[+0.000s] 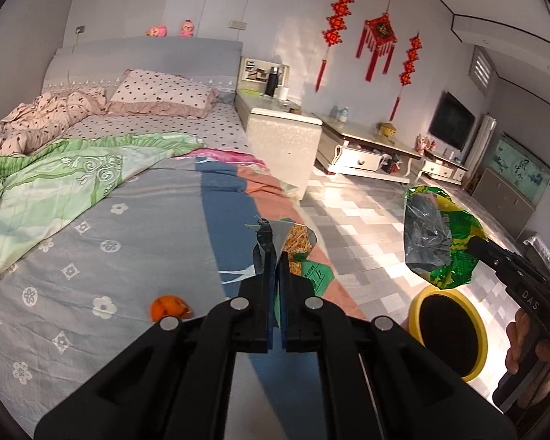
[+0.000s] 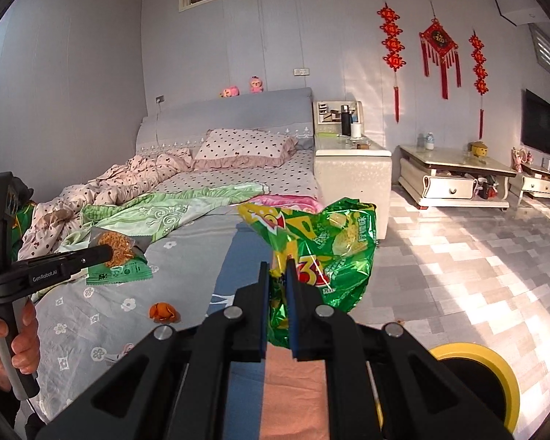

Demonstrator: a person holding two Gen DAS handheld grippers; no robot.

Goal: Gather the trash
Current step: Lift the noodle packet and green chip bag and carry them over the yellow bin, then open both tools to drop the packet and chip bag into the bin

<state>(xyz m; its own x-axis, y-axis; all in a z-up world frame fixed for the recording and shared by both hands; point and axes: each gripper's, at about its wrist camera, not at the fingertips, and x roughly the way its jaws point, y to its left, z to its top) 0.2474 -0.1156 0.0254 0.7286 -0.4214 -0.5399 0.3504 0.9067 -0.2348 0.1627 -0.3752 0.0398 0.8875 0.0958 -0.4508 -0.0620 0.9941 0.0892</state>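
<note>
We see a crumpled, shiny green and yellow foil snack bag (image 2: pixel 322 249) hanging in the air, pinched at its lower edge, its silvery inside (image 1: pixel 427 231) showing at the torn-open mouth. A smaller flat green noodle-snack wrapper (image 2: pixel 119 256) with an orange noodle picture is also lifted clear of the grey flowered bedspread, gripped at one end. A curled piece of orange peel (image 1: pixel 169 307) lies on the bedspread. A round yellow-rimmed bin (image 1: pixel 449 330) with a dark interior stands on the tiled floor beside the bed.

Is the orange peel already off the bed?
No, the orange peel lies on the grey flowered bedspread, while both grippers' jaws hold snack wrappers.
</note>
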